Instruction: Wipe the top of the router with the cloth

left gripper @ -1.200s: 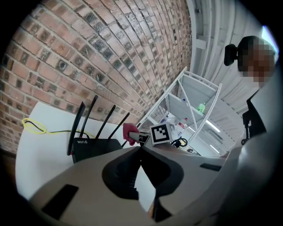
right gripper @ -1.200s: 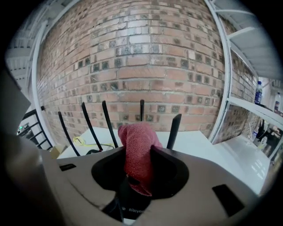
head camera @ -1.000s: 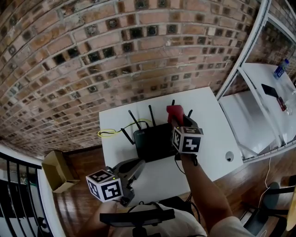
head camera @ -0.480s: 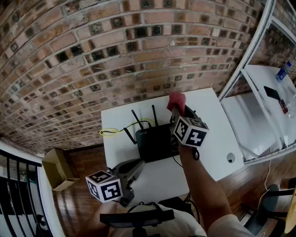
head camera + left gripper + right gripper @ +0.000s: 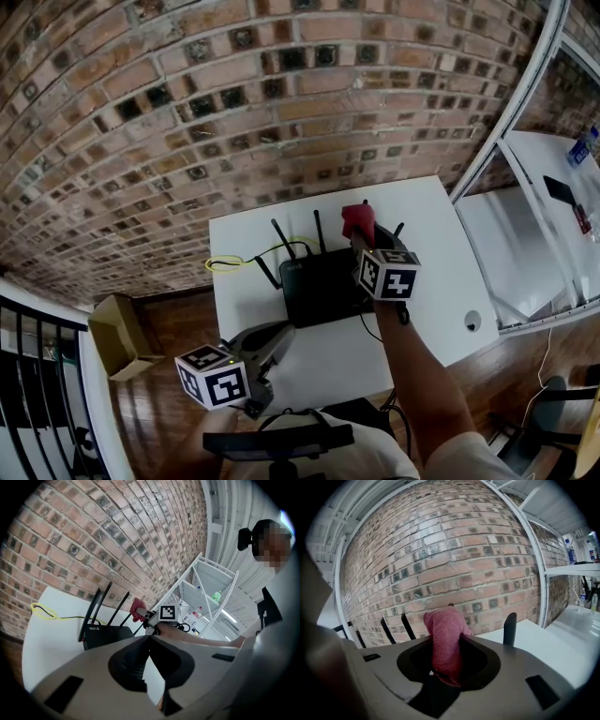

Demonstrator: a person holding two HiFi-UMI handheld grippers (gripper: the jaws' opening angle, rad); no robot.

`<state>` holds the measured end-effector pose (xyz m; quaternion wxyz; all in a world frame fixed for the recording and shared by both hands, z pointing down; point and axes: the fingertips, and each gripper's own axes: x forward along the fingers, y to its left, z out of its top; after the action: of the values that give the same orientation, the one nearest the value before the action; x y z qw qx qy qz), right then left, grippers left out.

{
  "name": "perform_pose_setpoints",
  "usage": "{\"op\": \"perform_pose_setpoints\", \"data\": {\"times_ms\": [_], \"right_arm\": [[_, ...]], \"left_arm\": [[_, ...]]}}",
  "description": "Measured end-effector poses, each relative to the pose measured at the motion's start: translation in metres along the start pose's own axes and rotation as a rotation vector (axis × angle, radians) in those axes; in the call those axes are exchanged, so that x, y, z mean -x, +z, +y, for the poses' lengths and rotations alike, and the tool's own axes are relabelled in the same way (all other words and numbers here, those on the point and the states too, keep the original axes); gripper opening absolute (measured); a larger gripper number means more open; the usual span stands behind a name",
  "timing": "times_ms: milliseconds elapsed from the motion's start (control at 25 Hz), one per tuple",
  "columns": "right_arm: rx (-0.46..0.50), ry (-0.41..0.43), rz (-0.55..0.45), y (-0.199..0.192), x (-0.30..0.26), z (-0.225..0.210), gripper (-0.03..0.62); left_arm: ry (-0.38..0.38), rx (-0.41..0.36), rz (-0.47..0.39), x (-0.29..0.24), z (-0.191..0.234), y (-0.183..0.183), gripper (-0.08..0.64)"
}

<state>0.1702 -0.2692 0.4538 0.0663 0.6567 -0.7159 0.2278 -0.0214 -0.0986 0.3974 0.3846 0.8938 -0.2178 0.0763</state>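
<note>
I have the cloth (image 5: 358,220) pinched in my right gripper (image 5: 364,246). The jaws are nearly closed and squeeze 1 bunched fold, and the rest stands up past the tips as a red, fuzzy wad. My left gripper (image 5: 278,333) hangs low near my body, off the near edge of the table (image 5: 427,211). Its jaw tips are together with nothing between them.

The router (image 5: 319,286) is a flat black box in the middle of the white table, with its antennas (image 5: 278,242) raised along the far edge by the brick wall. A yellow cable (image 5: 225,264) loops off to its left. The cloth sits over the router's far right corner, among the antennas. I cannot tell whether it touches the top, because the gripper body hides the lid in the right gripper view.

I judge the cloth to be light, soft and limp. It should fold under pressure rather than push, so a hold near the wad gives a firmer stroke. The router looks light and smooth, so it may slide on the table when I drag across it. The antennas probably hinge and could be knocked. If it skates, I would steady it at the near edge or left side, well clear of the antennas and cable.
</note>
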Motion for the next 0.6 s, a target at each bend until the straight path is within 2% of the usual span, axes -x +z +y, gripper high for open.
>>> {"op": "perform_pose_setpoints", "data": {"times_ms": [600], "right_arm": [[0.096, 0.023, 0.187, -0.052, -0.019, -0.009, 0.144]], "left_arm": [[0.023, 0.018, -0.018, -0.002, 0.003, 0.001, 0.005]]}}
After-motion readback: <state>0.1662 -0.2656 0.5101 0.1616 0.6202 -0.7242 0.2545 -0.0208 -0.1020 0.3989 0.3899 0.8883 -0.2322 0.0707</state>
